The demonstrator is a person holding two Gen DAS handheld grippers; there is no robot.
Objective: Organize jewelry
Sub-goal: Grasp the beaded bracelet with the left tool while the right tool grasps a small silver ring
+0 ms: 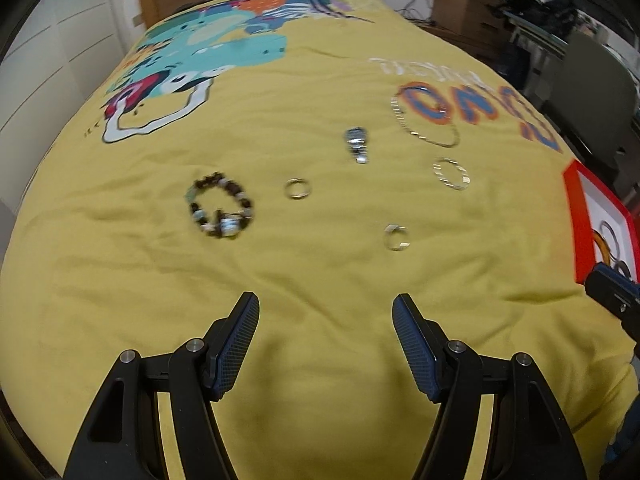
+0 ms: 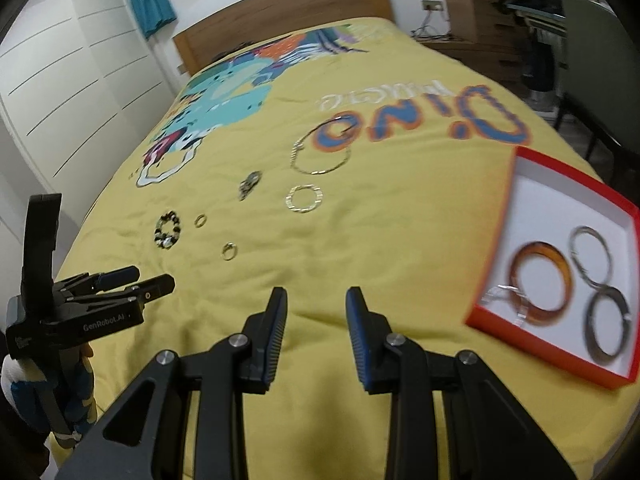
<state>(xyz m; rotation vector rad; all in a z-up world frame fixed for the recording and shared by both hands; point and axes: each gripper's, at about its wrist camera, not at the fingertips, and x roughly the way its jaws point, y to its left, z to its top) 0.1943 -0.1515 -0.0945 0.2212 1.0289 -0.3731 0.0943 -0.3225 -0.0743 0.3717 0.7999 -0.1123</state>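
Left gripper [image 1: 326, 314]: black arms, blue ribbed pads spread wide, nothing between them, held above bare yellow bedspread [image 1: 280, 280]. Same gripper seen from the side in the right wrist view [image 2: 154, 280], low at the left, fingers apart.

Right gripper [image 2: 316, 308]: fingers parted too, a narrower gap, nothing held, poised over the cover near its front edge.

Loose on the printed yellow bedspread ahead of the left gripper:
- dark beaded bracelet with a few pale beads [image 1: 221, 207], to the left
- small plain metal ring [image 1: 298, 189], just right of the bracelet
- small open silver ring [image 1: 396, 237], nearest the left gripper's right finger
- silver link bracelet laid in a small loop [image 1: 451, 173], further right
- thin silver chain in a large loop [image 1: 426, 118], lying across the orange and blue lettering
- short chunky metal piece [image 1: 357, 145], blurred, kind unclear

Right of the right gripper: shallow red box with white lining [image 2: 532, 168], flat on the bedspread. Inside it:
- amber translucent bangle [image 2: 538, 280]
- thin silver bangle [image 2: 592, 256]
- dark metal bangle [image 2: 608, 326], overlapping the silver one
- small pale silvery item [image 2: 502, 294] against the amber bangle, too blurred to name
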